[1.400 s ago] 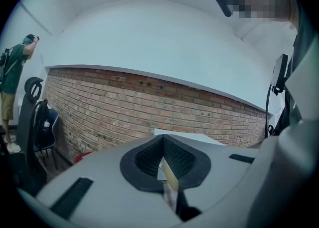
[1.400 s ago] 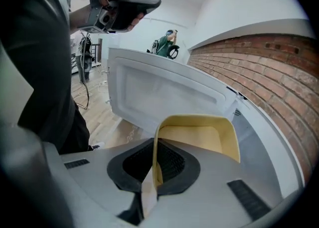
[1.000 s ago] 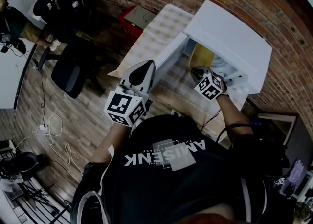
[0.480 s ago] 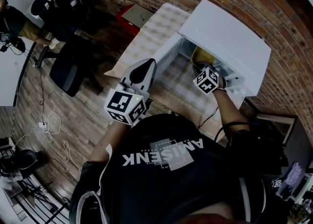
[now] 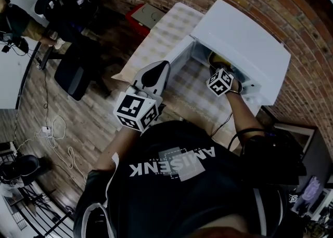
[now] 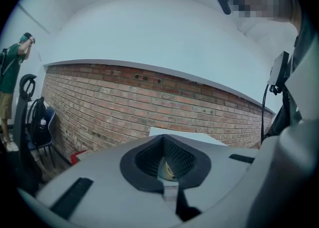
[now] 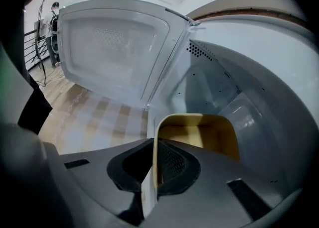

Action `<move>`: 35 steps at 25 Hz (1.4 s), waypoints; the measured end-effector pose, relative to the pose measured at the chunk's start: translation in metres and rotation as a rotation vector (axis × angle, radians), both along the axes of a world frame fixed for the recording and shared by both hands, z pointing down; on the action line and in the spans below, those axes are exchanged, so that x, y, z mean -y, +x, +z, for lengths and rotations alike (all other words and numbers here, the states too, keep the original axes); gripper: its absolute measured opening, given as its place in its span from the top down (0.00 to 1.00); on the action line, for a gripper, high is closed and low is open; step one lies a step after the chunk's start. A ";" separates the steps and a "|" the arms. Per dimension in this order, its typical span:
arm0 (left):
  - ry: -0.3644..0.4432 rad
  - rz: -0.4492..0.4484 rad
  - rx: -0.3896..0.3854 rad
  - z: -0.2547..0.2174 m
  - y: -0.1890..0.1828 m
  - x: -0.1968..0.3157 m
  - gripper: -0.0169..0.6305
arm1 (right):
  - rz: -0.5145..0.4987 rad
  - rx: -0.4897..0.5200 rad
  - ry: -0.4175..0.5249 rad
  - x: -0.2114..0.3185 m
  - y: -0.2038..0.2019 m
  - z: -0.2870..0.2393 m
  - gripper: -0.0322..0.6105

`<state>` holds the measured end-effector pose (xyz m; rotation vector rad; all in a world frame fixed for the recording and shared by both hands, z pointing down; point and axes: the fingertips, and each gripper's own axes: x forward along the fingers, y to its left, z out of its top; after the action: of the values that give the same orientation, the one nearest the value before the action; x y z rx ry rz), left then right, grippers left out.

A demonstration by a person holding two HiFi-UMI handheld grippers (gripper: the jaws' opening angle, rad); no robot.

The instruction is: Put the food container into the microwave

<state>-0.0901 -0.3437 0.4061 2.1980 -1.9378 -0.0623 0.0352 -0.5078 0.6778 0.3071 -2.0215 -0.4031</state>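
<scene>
The white microwave (image 5: 244, 39) stands on a checked table (image 5: 156, 39) with its door (image 5: 179, 63) swung open to the left. My right gripper (image 5: 218, 76) is at the opening, shut on the rim of a yellow food container (image 5: 216, 59). In the right gripper view the container (image 7: 199, 135) hangs inside the cavity (image 7: 234, 72), its wall pinched between the jaws of the right gripper (image 7: 152, 167), with the door (image 7: 114, 48) to the left. My left gripper (image 5: 153, 73) is shut and empty, held off the table's near left side. In the left gripper view it (image 6: 167, 165) points at the brick wall.
A black office chair (image 5: 78, 70) and a red box (image 5: 145, 16) stand on the wooden floor to the left of the table. Cables (image 5: 52, 133) lie on the floor. A person (image 5: 15, 24) is at the far left. A brick wall (image 5: 291, 8) runs behind the microwave.
My right gripper has carried the yellow container a little farther into the microwave opening. The left gripper has hardly moved.
</scene>
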 end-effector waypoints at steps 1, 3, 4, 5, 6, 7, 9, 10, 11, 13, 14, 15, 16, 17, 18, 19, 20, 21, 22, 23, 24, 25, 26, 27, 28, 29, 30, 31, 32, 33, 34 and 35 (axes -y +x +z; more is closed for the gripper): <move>-0.002 -0.001 0.002 0.001 0.001 0.001 0.96 | 0.001 -0.007 0.011 0.003 0.001 0.001 0.88; -0.004 -0.002 0.010 0.002 0.001 0.001 0.96 | 0.010 -0.011 0.020 0.008 0.002 0.004 0.88; -0.006 -0.004 0.013 0.002 0.001 0.002 0.96 | 0.015 -0.011 0.020 0.010 0.002 0.006 0.88; -0.008 -0.005 0.014 0.003 0.001 0.002 0.96 | 0.018 -0.012 0.018 0.011 0.002 0.007 0.88; -0.010 -0.008 0.013 0.003 0.000 0.003 0.96 | 0.019 -0.014 0.017 0.012 0.001 0.009 0.88; -0.012 -0.009 0.012 0.003 0.000 0.003 0.96 | 0.021 -0.018 0.017 0.013 0.002 0.011 0.88; -0.015 -0.009 0.009 0.002 0.001 0.003 0.95 | 0.027 -0.028 0.021 0.015 0.003 0.013 0.88; -0.015 -0.008 0.010 0.001 0.002 0.003 0.96 | 0.032 -0.032 0.025 0.017 0.004 0.015 0.88; -0.015 -0.007 0.012 0.000 0.002 0.003 0.96 | 0.035 -0.035 0.030 0.018 0.004 0.015 0.88; -0.016 -0.007 0.017 -0.002 0.002 0.003 0.96 | 0.039 -0.035 0.041 0.021 0.005 0.016 0.88; -0.018 -0.008 0.019 -0.002 0.002 0.003 0.96 | 0.039 -0.035 0.045 0.021 0.005 0.017 0.88; -0.020 -0.010 0.019 -0.001 0.002 0.003 0.96 | 0.040 -0.037 0.048 0.022 0.005 0.018 0.88; -0.022 -0.011 0.018 -0.001 0.002 0.004 0.96 | 0.040 -0.039 0.052 0.023 0.006 0.020 0.88; -0.023 -0.012 0.017 0.000 0.002 0.004 0.96 | 0.041 -0.042 0.056 0.024 0.006 0.021 0.88; -0.023 -0.012 0.015 0.000 0.003 0.004 0.96 | 0.043 -0.046 0.061 0.026 0.007 0.022 0.88; -0.021 -0.010 0.013 0.000 0.004 0.004 0.96 | 0.047 -0.049 0.066 0.028 0.008 0.024 0.88; -0.019 -0.009 0.012 0.000 0.005 0.005 0.96 | 0.051 -0.051 0.071 0.030 0.010 0.025 0.88; -0.018 -0.008 0.012 0.000 0.006 0.004 0.96 | 0.055 -0.052 0.075 0.031 0.011 0.025 0.87; -0.017 -0.007 0.012 -0.001 0.006 0.004 0.96 | 0.060 -0.051 0.078 0.031 0.011 0.025 0.87; -0.017 -0.008 0.013 -0.001 0.006 0.003 0.96 | 0.063 -0.050 0.080 0.031 0.011 0.025 0.87; -0.017 -0.009 0.013 -0.001 0.005 0.003 0.96 | 0.065 -0.050 0.083 0.031 0.011 0.025 0.87; -0.018 -0.011 0.013 -0.001 0.004 0.002 0.96 | 0.067 -0.049 0.084 0.031 0.010 0.024 0.86; -0.019 -0.014 0.012 -0.001 0.002 0.001 0.96 | 0.068 -0.048 0.084 0.030 0.009 0.024 0.85; -0.019 -0.017 0.011 -0.001 0.001 0.000 0.96 | 0.069 -0.047 0.082 0.030 0.009 0.023 0.84; -0.019 -0.020 0.009 -0.001 0.000 -0.001 0.96 | 0.070 -0.047 0.081 0.029 0.009 0.023 0.83; -0.017 -0.022 0.006 -0.002 -0.001 -0.002 0.96 | 0.071 -0.049 0.082 0.029 0.009 0.023 0.83; -0.013 -0.024 0.001 -0.004 -0.001 -0.003 0.96 | 0.073 -0.052 0.087 0.029 0.009 0.023 0.82; -0.007 -0.024 -0.004 -0.005 -0.001 -0.004 0.96 | 0.074 -0.055 0.093 0.029 0.010 0.023 0.80; -0.001 -0.023 -0.009 -0.007 -0.001 -0.005 0.95 | 0.076 -0.057 0.098 0.030 0.011 0.024 0.78; 0.005 -0.021 -0.010 -0.009 0.000 -0.006 0.96 | 0.078 -0.057 0.104 0.030 0.011 0.024 0.76; 0.010 -0.020 -0.007 -0.010 0.000 -0.006 0.96 | 0.081 -0.056 0.112 0.031 0.011 0.023 0.73; 0.012 -0.018 -0.002 -0.011 0.000 -0.006 0.96 | 0.086 -0.051 0.120 0.032 0.012 0.022 0.72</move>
<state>-0.0898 -0.3374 0.3952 2.1869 -1.9618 -0.0800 0.0467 -0.5401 0.6997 0.4520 -1.9303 -0.4739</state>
